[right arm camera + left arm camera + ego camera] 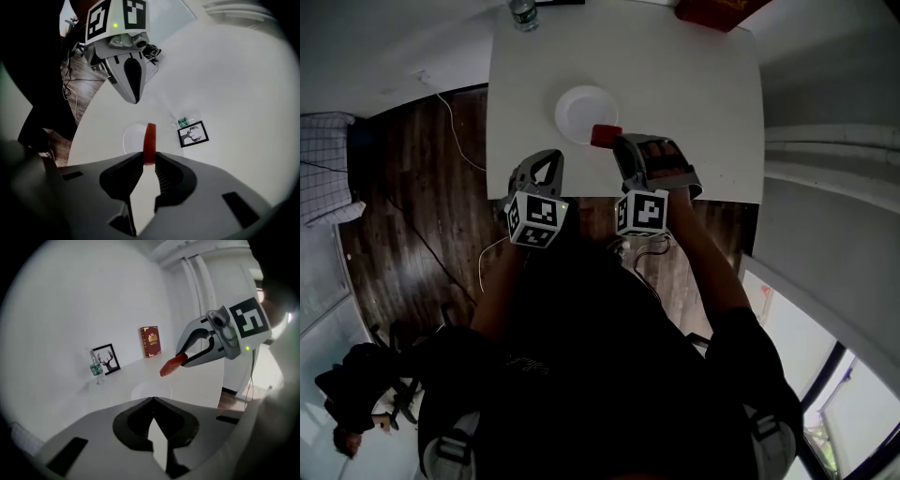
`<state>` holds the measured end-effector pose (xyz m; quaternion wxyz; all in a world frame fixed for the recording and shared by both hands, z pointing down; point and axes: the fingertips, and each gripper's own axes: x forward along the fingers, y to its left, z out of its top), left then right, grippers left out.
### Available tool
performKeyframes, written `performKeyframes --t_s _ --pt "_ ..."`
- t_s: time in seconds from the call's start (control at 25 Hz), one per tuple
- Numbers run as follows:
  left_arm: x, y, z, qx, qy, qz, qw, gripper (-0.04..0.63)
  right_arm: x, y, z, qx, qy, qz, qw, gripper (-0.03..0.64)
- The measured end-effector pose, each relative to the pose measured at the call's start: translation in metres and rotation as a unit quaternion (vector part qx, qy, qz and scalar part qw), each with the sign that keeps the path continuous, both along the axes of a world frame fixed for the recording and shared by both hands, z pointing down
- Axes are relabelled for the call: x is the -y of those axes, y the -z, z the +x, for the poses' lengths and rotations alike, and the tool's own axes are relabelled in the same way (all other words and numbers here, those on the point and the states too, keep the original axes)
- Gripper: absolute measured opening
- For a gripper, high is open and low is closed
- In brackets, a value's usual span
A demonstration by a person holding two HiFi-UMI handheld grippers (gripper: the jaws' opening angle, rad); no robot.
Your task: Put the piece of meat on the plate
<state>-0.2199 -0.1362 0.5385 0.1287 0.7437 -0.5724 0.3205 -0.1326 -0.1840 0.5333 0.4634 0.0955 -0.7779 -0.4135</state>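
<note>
Meat (149,143) is in the grip of the right claw (149,158). It is a thin red slice pinched on edge between the two jaws, most of it sticking out past the tips and hanging clear of the tabletop (694,103). The white plate (132,139) lies just ahead of that claw and lower, a little to its left. The slice therefore hangs about over the plate's near rim, not over its middle.

To do this step well, we judge that we should carry the claw further forward and a touch left until the meat is over the plate's centre. Then we lower it until the slice's far edge nearly touches, tilt it toward flat, and only then spread the jaws. Let go from up here and on edge, it may tip over the rim onto the tabletop, or cling to one pad.

The left claw (153,398) has its jaws closed tip to tip with nothing between them. It hovers to the left of the right claw, close to the plate's near side. We would hold it back so that it does not crowd the drop.

Well ahead of both claws, beyond the plate, stand a water bottle (96,369), a framed picture of a stag's head (105,358) and a red book (150,341). None of them blocks the way.
</note>
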Motion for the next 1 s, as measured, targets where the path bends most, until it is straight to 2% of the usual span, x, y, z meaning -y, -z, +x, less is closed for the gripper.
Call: performKeyframes --t_s 0.08,0.16,0.2,0.32,0.44,0.72,1.0 --pt "-0.004 -0.007 -0.001 -0.055 0.033 -0.008 0.9979 0.003 -0.001 -0.005 -0.004 -0.001 -0.015 -0.017 1.000 0.094" --pt "-0.008 -0.014 -0.003 -0.120 0.065 -0.014 0.9905 0.002 -0.003 -0.010 -0.010 -0.006 -0.026 -0.026 0.999 0.094" --pt "-0.009 -0.016 -0.005 -0.142 0.076 -0.015 0.9868 0.002 -0.004 -0.013 -0.013 -0.010 -0.030 -0.030 0.999 0.094" --pt "-0.008 -0.018 -0.012 -0.171 0.092 -0.012 0.9808 0.002 -0.002 -0.024 -0.019 -0.021 -0.046 -0.050 0.997 0.094" --pt "-0.004 -0.020 -0.020 -0.183 0.100 -0.010 0.9780 0.003 0.003 -0.037 -0.023 -0.033 -0.062 -0.059 0.996 0.094" --pt "0.011 -0.027 -0.042 -0.176 0.088 -0.017 0.9803 0.002 0.011 -0.057 -0.039 -0.042 -0.081 -0.084 0.992 0.094" --pt "0.022 -0.042 -0.054 -0.176 0.065 -0.035 0.9816 0.002 0.016 -0.069 -0.047 -0.043 -0.130 -0.100 0.986 0.094"
